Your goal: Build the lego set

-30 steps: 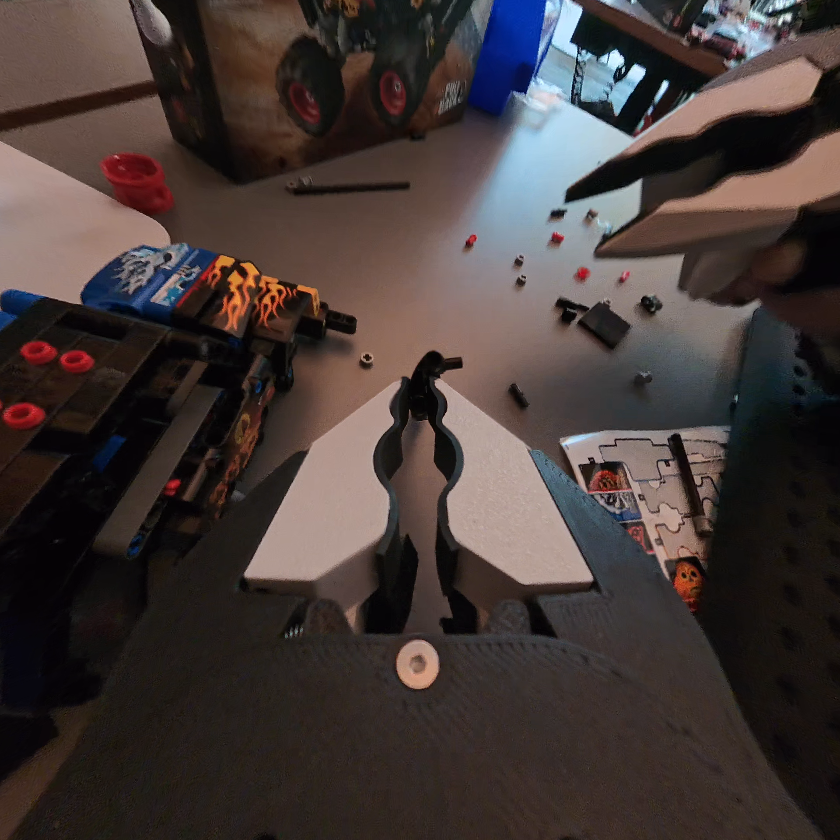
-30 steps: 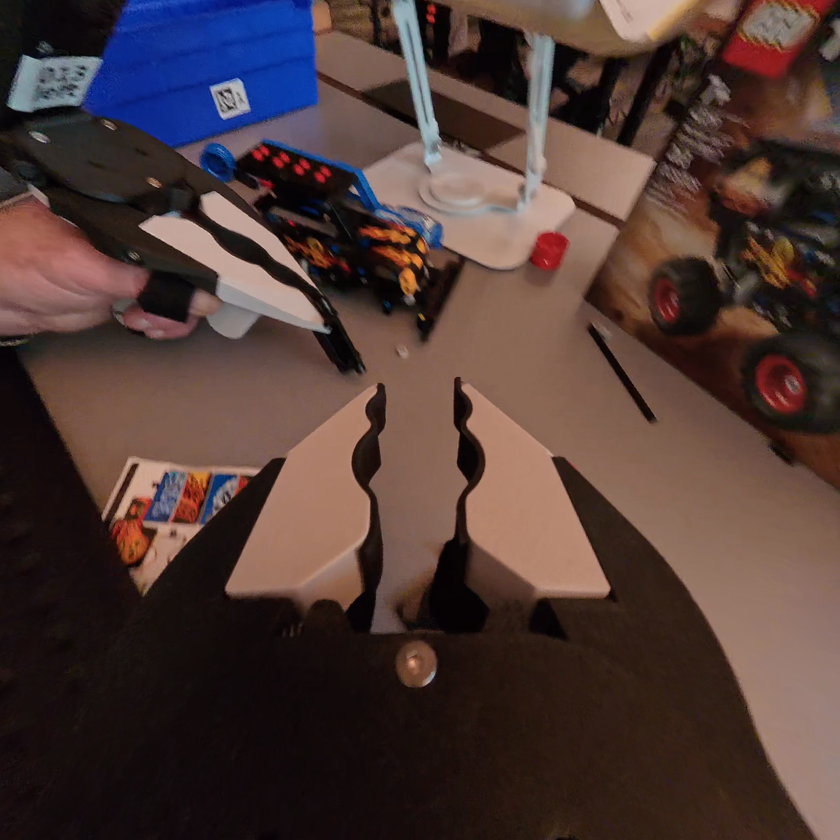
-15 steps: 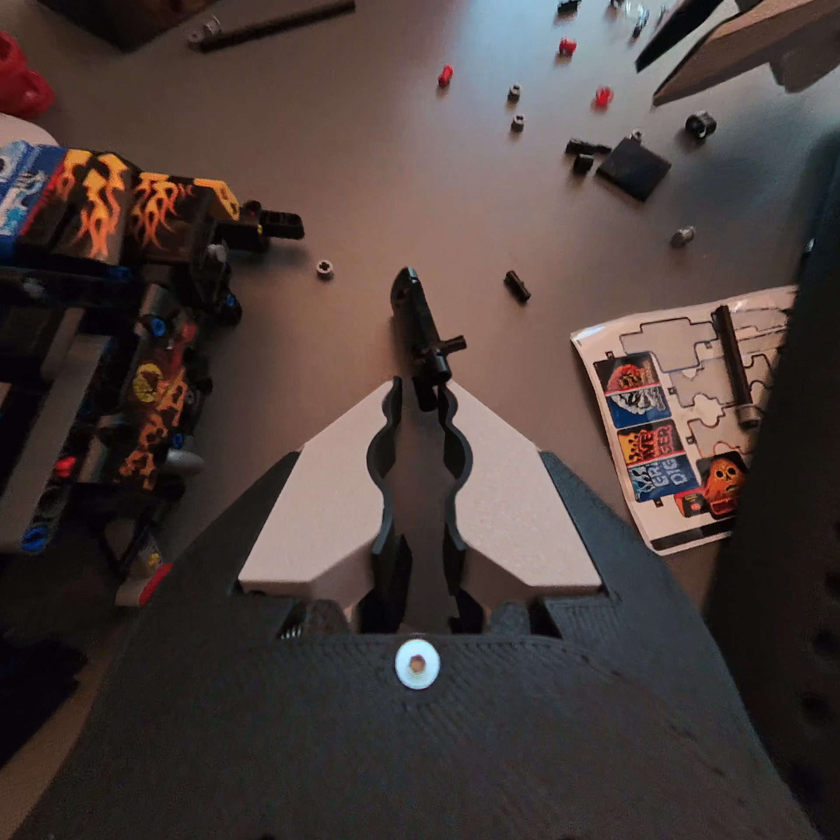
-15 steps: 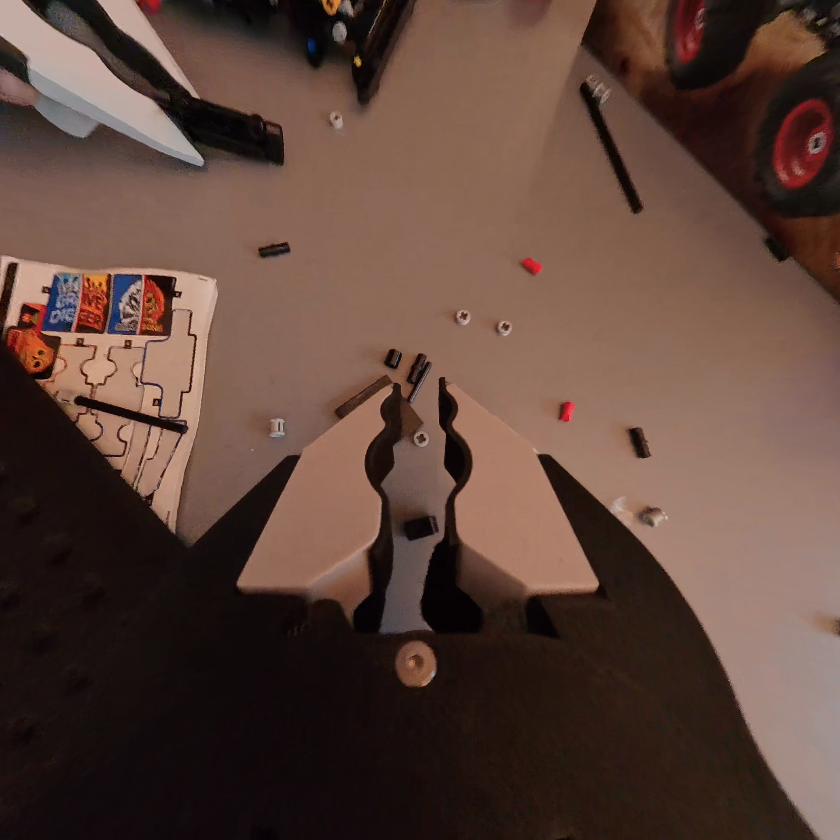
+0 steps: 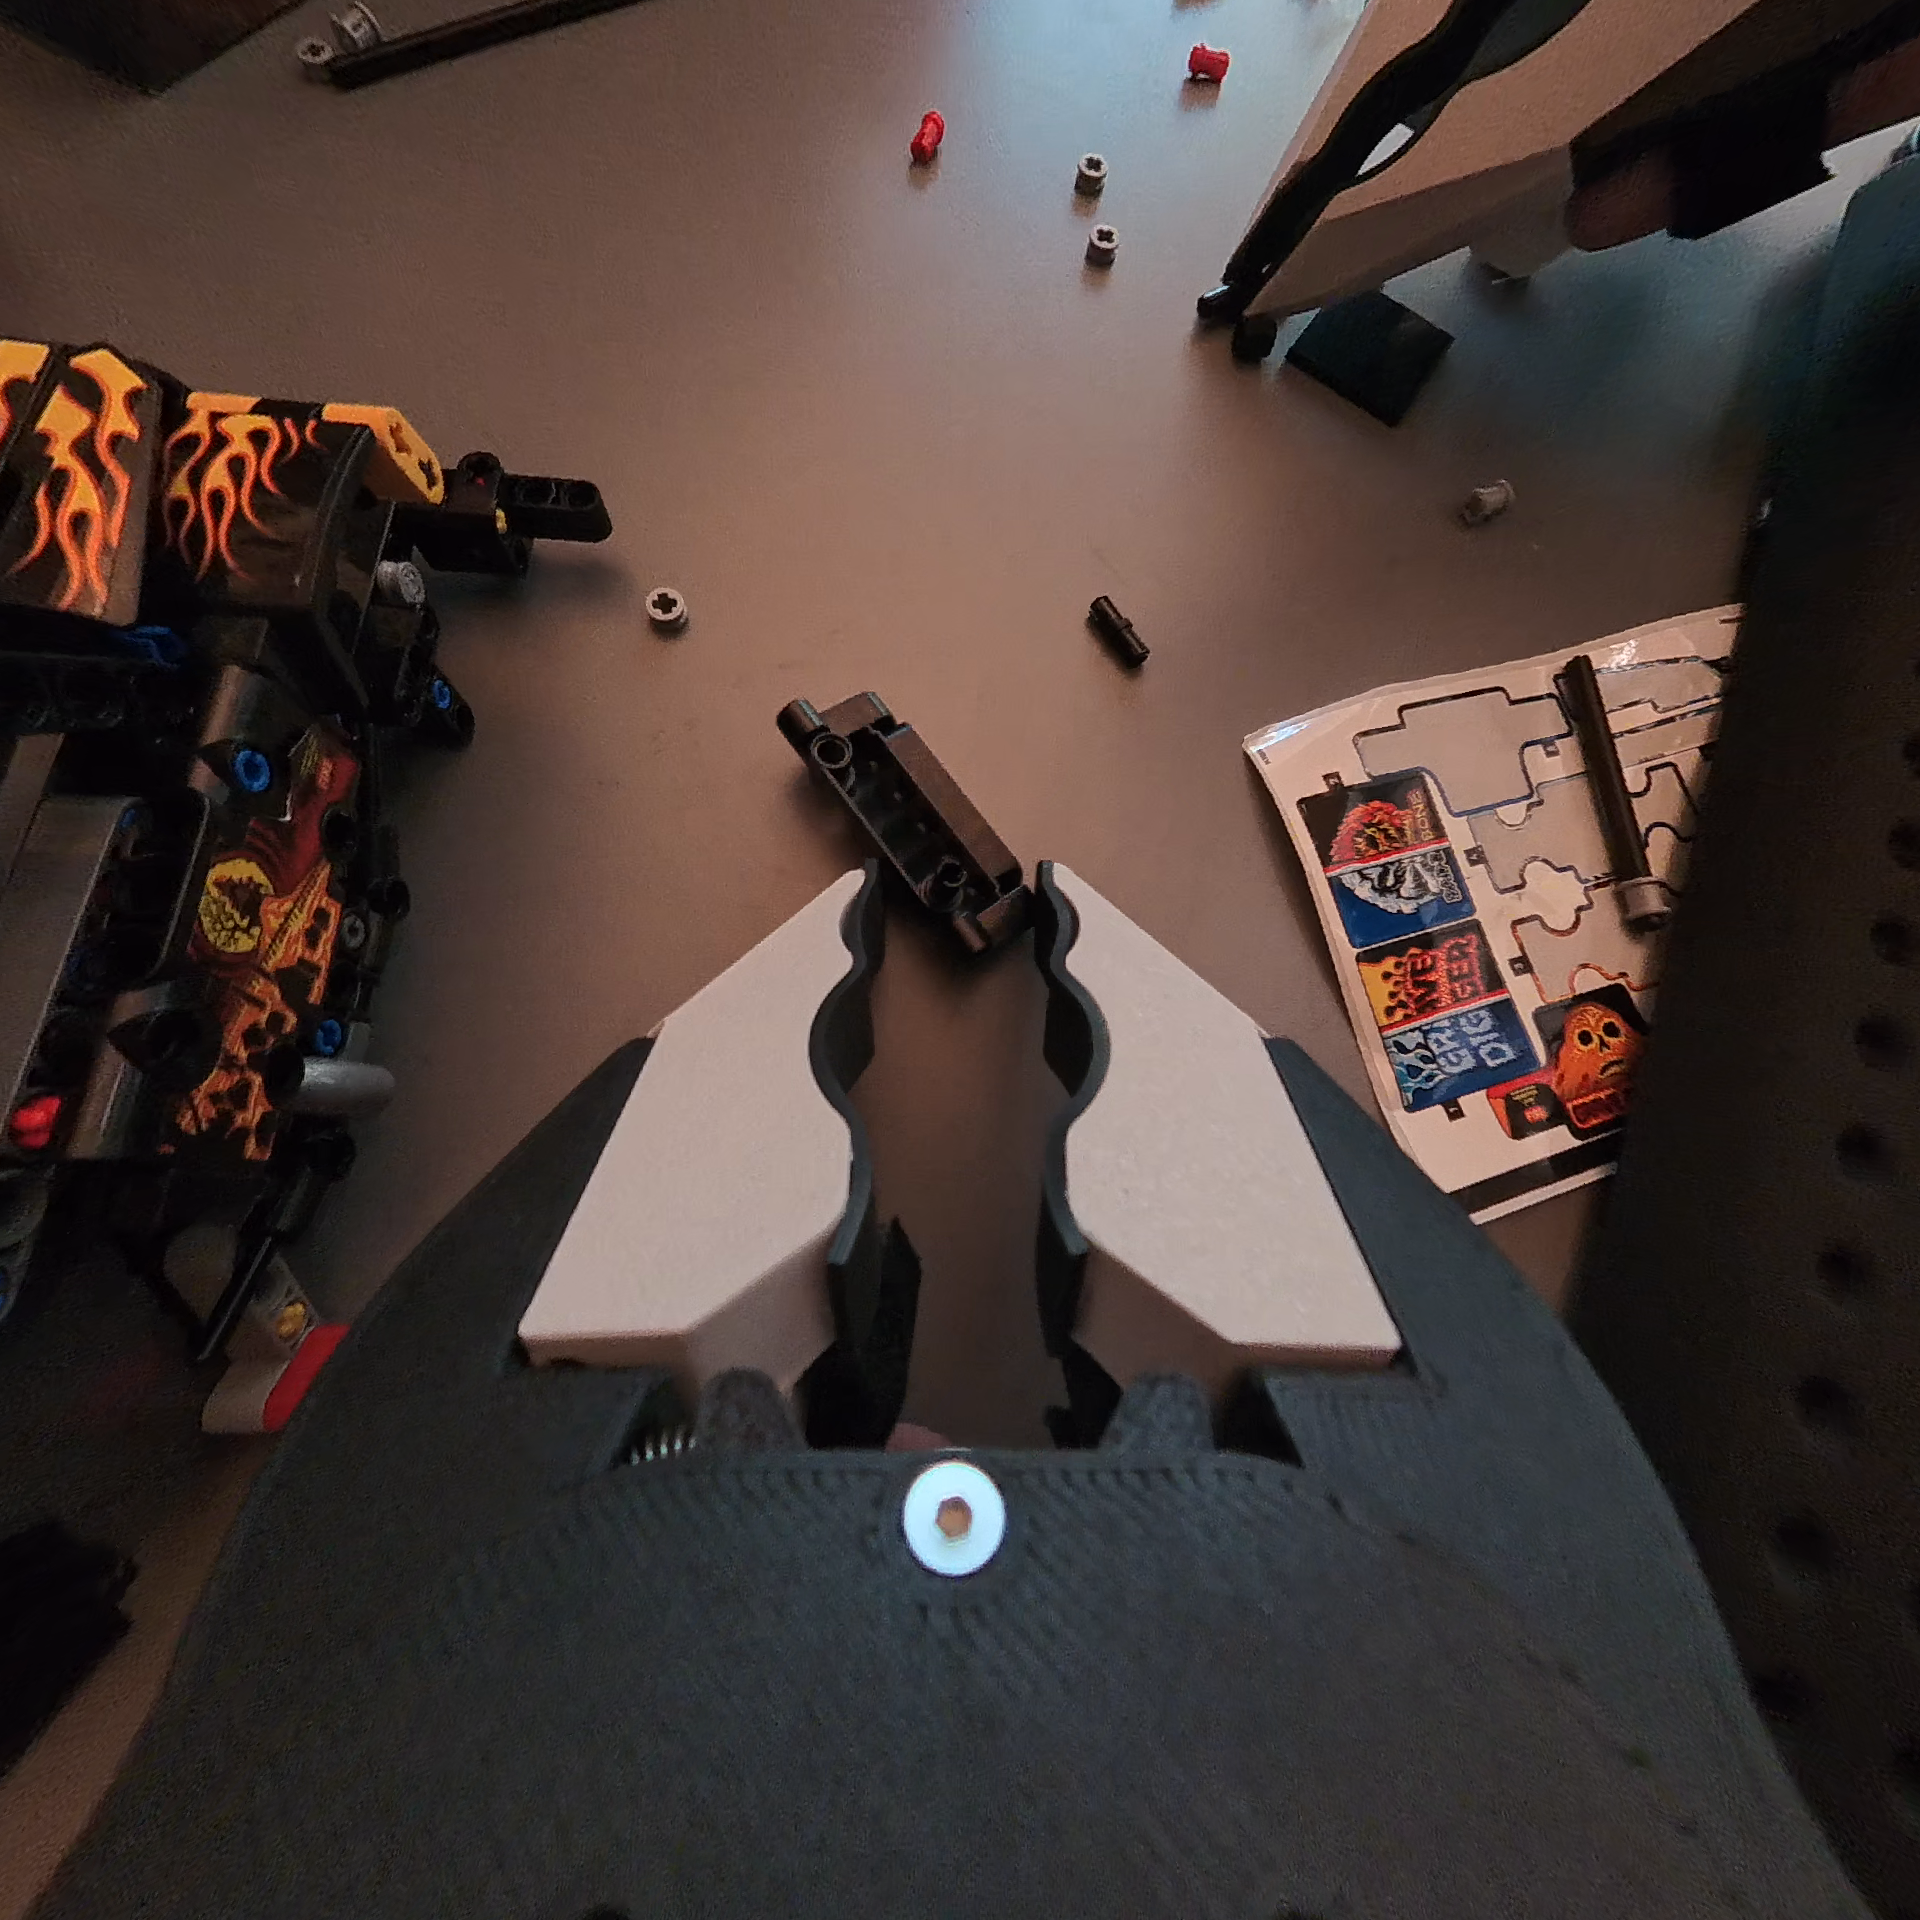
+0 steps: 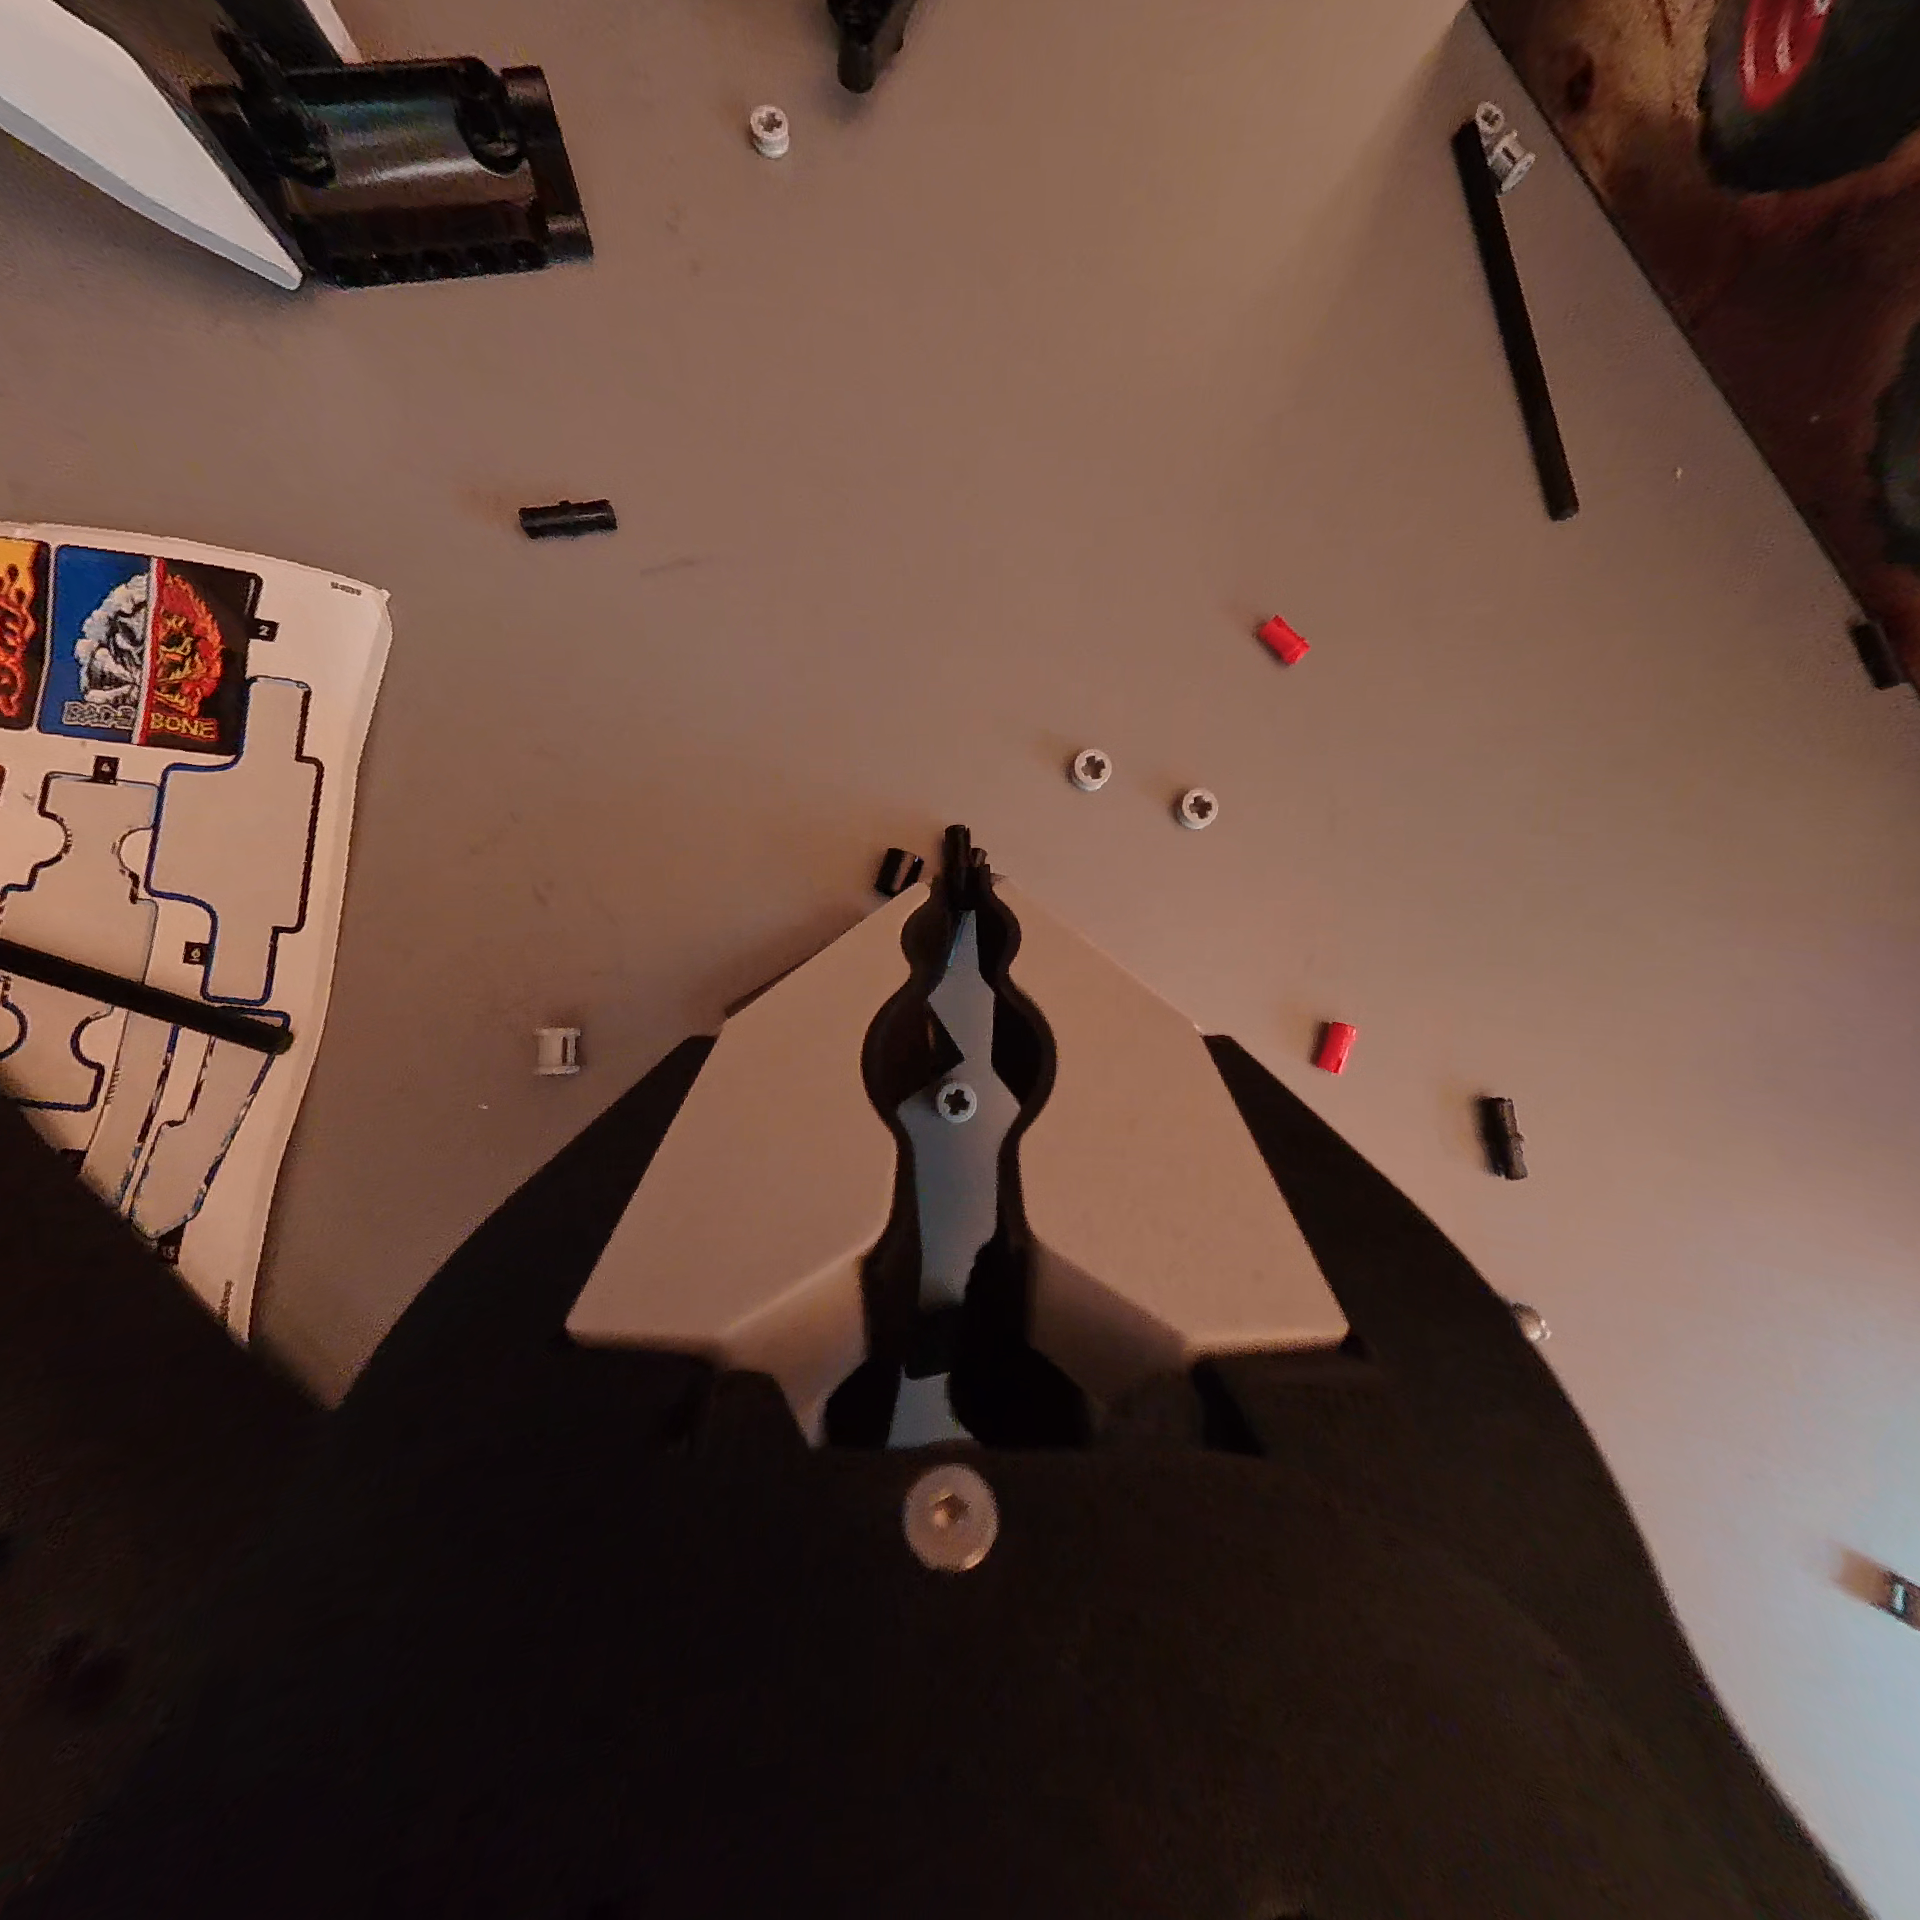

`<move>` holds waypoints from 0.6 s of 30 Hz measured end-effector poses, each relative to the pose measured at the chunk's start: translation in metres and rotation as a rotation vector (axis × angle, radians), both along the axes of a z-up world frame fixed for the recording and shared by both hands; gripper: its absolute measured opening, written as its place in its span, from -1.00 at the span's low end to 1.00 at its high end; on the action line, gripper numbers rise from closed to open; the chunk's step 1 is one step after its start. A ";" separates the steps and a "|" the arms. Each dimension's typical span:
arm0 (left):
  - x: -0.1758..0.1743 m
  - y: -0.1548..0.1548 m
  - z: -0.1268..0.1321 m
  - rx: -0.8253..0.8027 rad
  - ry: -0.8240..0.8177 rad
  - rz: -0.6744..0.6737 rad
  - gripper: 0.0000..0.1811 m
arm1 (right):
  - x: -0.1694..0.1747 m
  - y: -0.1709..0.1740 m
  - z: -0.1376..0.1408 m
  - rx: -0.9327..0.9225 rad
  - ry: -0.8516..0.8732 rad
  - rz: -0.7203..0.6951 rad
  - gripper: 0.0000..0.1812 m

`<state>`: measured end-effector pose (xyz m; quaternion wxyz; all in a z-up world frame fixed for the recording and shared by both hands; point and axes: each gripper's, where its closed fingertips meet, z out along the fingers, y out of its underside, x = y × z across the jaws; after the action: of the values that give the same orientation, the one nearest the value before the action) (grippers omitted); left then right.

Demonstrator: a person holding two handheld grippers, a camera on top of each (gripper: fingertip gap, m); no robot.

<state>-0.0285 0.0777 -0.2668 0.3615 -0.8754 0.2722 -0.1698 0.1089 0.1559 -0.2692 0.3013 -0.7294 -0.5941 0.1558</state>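
Lettering is carried only by the sticker sheet [image 5: 1455, 935] [image 6: 208, 831] laid on the counter [image 6: 935, 468]. Printed words are borne by a blue/red skull sticker [image 6: 145, 649], along its lower edge, & by a flame/blue sticker [image 5: 1444, 1008], in 2 colour bands. Small nr. tags [image 6: 194, 953] are set beside the emptied cut-outs. Elsewhere no writing can be made out; the box at the right wrist view's edge is too dark.
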 end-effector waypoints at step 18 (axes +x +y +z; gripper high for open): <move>0.006 0.006 0.028 0.226 0.103 -0.075 -0.70 | -0.090 -0.072 0.054 -0.100 0.256 0.350 -0.98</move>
<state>-0.0230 0.0834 -0.2387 0.4370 -0.8259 0.3401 -0.1063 0.0185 0.0842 -0.2148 0.3060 -0.6035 -0.6601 0.3261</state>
